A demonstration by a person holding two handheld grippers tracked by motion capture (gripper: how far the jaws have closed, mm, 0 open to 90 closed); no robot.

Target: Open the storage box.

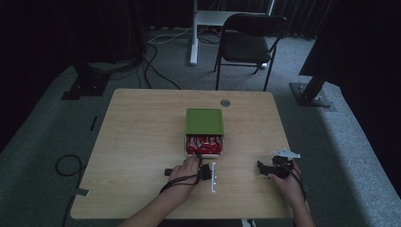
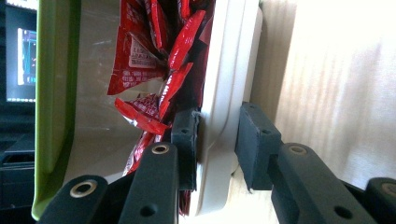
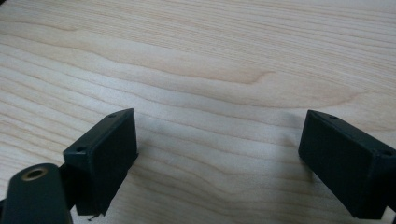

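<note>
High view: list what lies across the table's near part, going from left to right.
Left gripper shut on the box's white front wall → thin white strip → right gripper, jaws open over bare table.

High view dim overall; room behind the table (image 1: 142, 137) nearly black, curtains and corners lost in shadow. Table top is the brightest patch, evenly lit, shadows on it faint. Detail soft, slightly grainy; small things hard to read.

Left gripper view much brighter: wood at right washed out to near white, glare on the box's (image 2: 224, 93) pale wall. Red packets (image 2: 154, 60) crisp enough, print unreadable. Near jaws soft.

Right gripper view evenly lit, wood grain sharp in the middle, soft shadow beside the jaws, nearest parts blurred at the bottom corners.
</note>
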